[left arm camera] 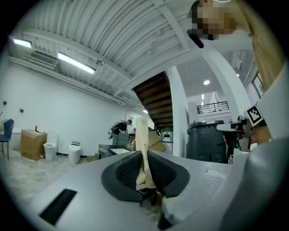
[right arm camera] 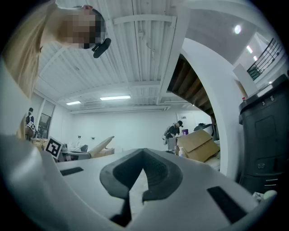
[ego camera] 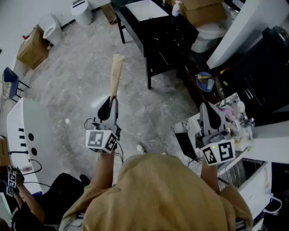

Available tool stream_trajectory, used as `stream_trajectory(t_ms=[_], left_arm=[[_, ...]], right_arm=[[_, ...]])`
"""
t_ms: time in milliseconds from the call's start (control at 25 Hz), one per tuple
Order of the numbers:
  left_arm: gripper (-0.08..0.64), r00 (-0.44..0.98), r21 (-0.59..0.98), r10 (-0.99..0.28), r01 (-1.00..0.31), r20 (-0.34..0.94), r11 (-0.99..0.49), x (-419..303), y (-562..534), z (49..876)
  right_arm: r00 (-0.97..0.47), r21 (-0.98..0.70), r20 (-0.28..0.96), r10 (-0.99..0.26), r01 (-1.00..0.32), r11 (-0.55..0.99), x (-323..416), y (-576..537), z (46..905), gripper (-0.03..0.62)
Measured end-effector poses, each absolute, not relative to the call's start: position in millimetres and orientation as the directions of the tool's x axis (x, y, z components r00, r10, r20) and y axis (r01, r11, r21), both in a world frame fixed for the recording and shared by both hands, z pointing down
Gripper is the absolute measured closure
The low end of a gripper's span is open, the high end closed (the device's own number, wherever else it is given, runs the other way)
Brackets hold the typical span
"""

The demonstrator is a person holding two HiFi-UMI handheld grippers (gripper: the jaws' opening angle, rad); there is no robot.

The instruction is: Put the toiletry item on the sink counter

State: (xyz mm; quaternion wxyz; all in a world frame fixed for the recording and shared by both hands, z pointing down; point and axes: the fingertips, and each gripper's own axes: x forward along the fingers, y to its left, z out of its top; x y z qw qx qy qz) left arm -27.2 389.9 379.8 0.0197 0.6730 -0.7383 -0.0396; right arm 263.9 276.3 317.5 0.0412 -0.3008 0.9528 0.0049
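The toiletry item is a long, flat tan paper-wrapped stick (ego camera: pixel 116 74). My left gripper (ego camera: pixel 112 98) is shut on its lower end and holds it pointing away over the grey marble floor. In the left gripper view the stick (left arm camera: pixel 142 135) stands upright, pinched between the dark pads (left arm camera: pixel 126 171). My right gripper (ego camera: pixel 206 106) is shut and holds nothing; its pads meet at the tip (right arm camera: pixel 143 153). From the right gripper view the stick (right arm camera: pixel 98 146) shows at the left. The sink counter (ego camera: pixel 174 34) is a black vanity with a white basin (ego camera: pixel 146 9), far ahead of both grippers.
A soap bottle (ego camera: pixel 176 7) and a cardboard box (ego camera: pixel 203 11) sit at the vanity's far end. Toilets (ego camera: pixel 49 27) (ego camera: pixel 210 31) stand around the room. A cluttered rack (ego camera: pixel 237 115) is at my right, a white tub (ego camera: pixel 22 135) at my left. Another person (ego camera: pixel 20 198) crouches bottom left.
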Motion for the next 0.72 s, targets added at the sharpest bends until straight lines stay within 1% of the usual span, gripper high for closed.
stream_trajectory(t_ms=[120,240,320,520,720], left_arm=[[0.523,-0.072,0.080,-0.997,-0.994,0.008,0.072,-29.2,387.0,388.7],[0.523,-0.061,0.103,-0.995,-0.992,0.079,0.069,-34.2,378.9,405.0],[0.523,-0.056,0.112,-0.993,-0.991,0.105,0.068,-38.0,373.9,411.1],[0.523,-0.036,0.111,-0.992,-0.993,0.120,0.050,-46.5,367.3,416.2],[0.523,-0.024,0.117,-0.993,-0.992,0.113,0.037,-55.0,369.1,418.1]], right_arm=[[-0.815,-0.014,-0.084,-0.573,-0.574,0.818,257.1,277.2,316.9,0.594],[-0.816,-0.016,-0.084,-0.573,-0.573,0.819,248.9,277.0,317.8,0.594],[-0.816,-0.018,-0.081,-0.573,-0.573,0.819,244.3,275.4,318.8,0.594],[-0.813,-0.023,-0.072,-0.577,-0.577,0.816,232.9,270.8,321.1,0.594],[-0.818,-0.069,-0.094,-0.568,-0.564,0.823,220.6,272.0,322.0,0.592]])
